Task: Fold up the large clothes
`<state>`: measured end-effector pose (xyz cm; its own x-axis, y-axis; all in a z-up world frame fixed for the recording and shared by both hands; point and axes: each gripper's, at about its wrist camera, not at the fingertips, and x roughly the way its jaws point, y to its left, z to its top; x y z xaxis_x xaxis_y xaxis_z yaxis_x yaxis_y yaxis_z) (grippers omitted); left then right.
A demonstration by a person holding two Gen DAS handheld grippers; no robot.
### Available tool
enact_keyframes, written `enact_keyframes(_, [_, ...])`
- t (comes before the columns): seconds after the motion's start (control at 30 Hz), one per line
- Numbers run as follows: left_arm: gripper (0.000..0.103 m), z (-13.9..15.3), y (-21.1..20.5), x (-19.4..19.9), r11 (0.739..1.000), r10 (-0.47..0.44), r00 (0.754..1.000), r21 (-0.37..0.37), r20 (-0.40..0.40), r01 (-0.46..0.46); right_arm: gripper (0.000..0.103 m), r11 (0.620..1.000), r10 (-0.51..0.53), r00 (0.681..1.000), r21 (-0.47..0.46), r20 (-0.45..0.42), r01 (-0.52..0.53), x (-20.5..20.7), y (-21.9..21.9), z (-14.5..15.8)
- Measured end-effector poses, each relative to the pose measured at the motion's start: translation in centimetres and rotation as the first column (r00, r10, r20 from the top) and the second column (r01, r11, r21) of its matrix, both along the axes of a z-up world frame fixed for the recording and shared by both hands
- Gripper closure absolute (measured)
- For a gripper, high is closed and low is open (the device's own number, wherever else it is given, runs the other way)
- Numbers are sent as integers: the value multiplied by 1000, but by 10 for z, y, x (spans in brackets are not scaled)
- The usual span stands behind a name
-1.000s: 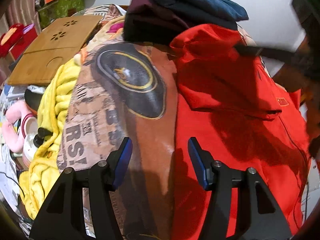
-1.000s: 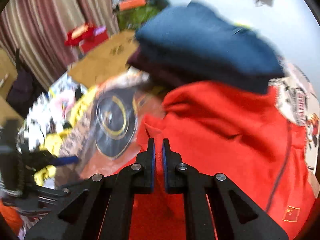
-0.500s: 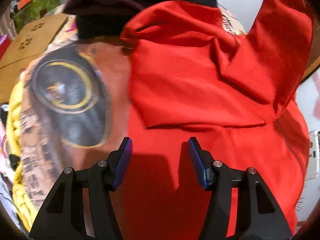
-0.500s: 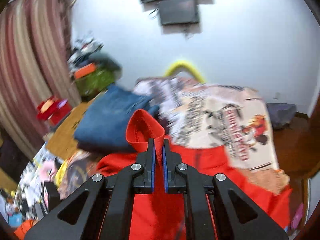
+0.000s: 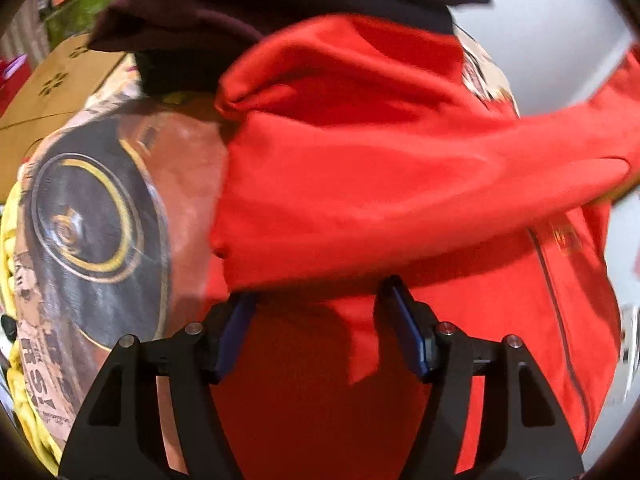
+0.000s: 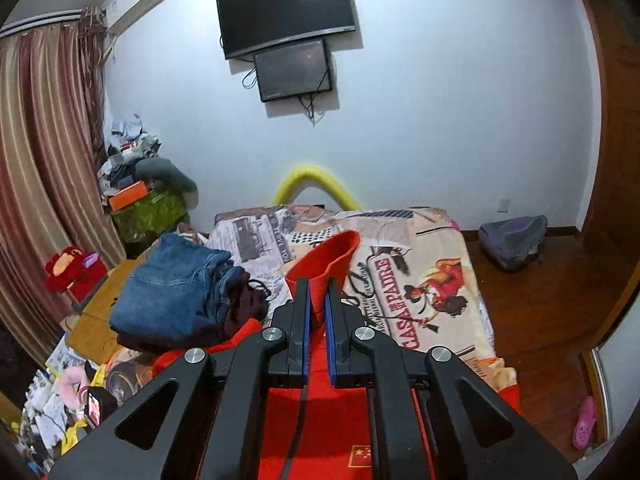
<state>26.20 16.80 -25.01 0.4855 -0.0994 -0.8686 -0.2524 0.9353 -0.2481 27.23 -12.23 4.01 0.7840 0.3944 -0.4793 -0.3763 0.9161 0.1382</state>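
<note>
White wall (image 6: 440,100), striped curtains (image 6: 44,184), wooden floor (image 6: 532,320).

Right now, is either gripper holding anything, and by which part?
The right gripper is shut on the red jacket, pinching the ribbed cuff of a sleeve. The left gripper is open above the jacket, holding nothing.

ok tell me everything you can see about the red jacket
The red jacket is soft, fleece-like cloth with a dark zip line down the front and a small flag patch. It lies spread on the printed bedspread, touching the folded clothes pile. The right gripper pinches its ribbed cuff, raising the sleeve. The left gripper hovers open above it.
</note>
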Motion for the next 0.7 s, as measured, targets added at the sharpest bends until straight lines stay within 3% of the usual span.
enact_keyframes(0.17, [38, 10, 39, -3, 980, 168, 985, 100, 36, -170, 98, 999, -35, 999, 23, 6, 35, 2, -19, 0])
enact_keyframes(0.23, [32, 10, 53, -4, 970, 194, 980, 145, 37, -197, 98, 998, -49, 999, 37, 2, 49, 3, -28, -1])
enact_keyframes(0.3, [29, 12, 66, -8, 965, 214, 975, 140, 50, -219, 98, 998, -51, 999, 48, -12, 51, 4, -35, -5])
enact_keyframes(0.4, [29, 20, 67, -21, 961, 217, 973, 158, 77, -227, 98, 997, -71, 997, 10, -36, 72, 2, -37, -23])
enact_keyframes(0.53, [29, 32, 49, -26, 942, 183, 976, 264, 116, -208, 98, 995, -95, 990, -9, -101, 95, 2, -50, -50])
enact_keyframes(0.7, [25, 23, 43, -26, 924, 151, 985, 343, 82, -170, 97, 991, -130, 967, -16, -219, 130, -7, -79, -92])
